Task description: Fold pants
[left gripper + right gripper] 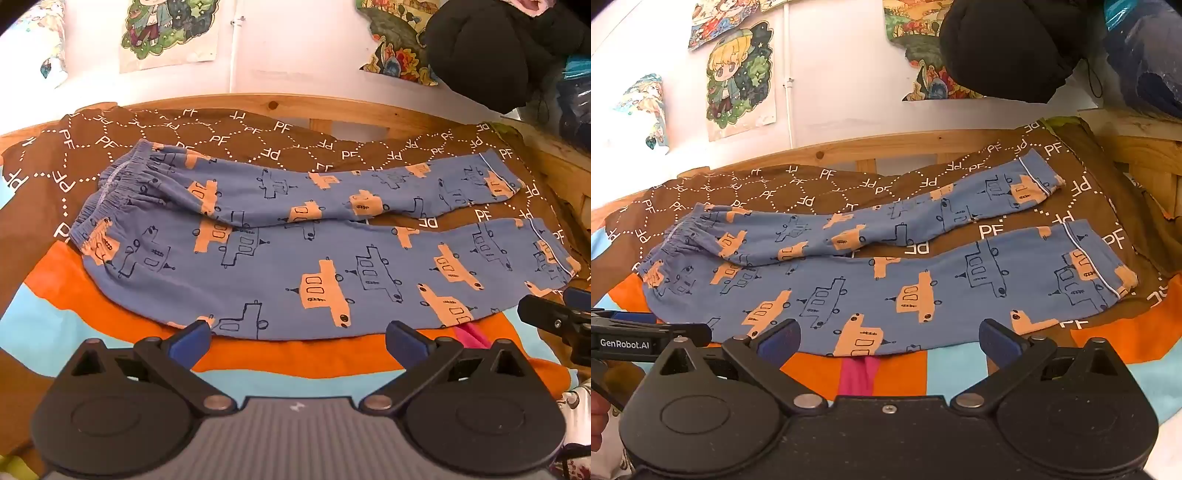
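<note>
Blue pyjama pants with orange and outlined vehicle prints lie flat on the bed, waistband to the left, both legs stretched to the right and slightly apart. They also show in the right wrist view. My left gripper is open and empty, just before the near edge of the near leg. My right gripper is open and empty, at the same near edge further toward the cuffs. The right gripper's fingers show at the right edge of the left wrist view.
A brown "PF" patterned cover lies under the pants, over an orange and light blue sheet. A pink cloth strip pokes out under the near leg. A wooden bed rail and a wall with posters stand behind. A black garment hangs at upper right.
</note>
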Motion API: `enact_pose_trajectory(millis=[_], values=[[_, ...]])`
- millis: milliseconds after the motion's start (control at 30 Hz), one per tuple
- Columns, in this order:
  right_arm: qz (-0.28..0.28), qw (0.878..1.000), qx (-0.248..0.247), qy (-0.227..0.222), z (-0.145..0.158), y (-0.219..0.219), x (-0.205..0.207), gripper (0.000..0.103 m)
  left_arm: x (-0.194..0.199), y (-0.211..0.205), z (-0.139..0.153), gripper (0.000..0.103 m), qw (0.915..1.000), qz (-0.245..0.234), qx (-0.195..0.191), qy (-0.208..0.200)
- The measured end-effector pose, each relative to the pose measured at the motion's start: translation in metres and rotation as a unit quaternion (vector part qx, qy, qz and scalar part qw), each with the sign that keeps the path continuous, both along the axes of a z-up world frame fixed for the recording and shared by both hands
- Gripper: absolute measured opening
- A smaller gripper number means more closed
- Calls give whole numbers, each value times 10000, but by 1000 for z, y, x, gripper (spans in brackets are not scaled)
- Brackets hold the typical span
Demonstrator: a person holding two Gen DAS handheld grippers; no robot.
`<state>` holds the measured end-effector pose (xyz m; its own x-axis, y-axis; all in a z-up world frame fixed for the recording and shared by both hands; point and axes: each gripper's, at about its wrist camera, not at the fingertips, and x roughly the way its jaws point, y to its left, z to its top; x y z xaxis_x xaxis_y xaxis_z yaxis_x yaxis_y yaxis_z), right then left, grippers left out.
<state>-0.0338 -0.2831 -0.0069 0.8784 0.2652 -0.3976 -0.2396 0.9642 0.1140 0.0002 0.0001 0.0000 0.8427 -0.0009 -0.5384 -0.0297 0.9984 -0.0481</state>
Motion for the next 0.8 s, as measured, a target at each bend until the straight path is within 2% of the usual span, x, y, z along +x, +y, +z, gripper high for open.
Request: enact_pose_trajectory(millis=[800], values=[[7,10000,31,64,-1,0,1,102,-1,-6,-3,103,10000,-12,60,10]])
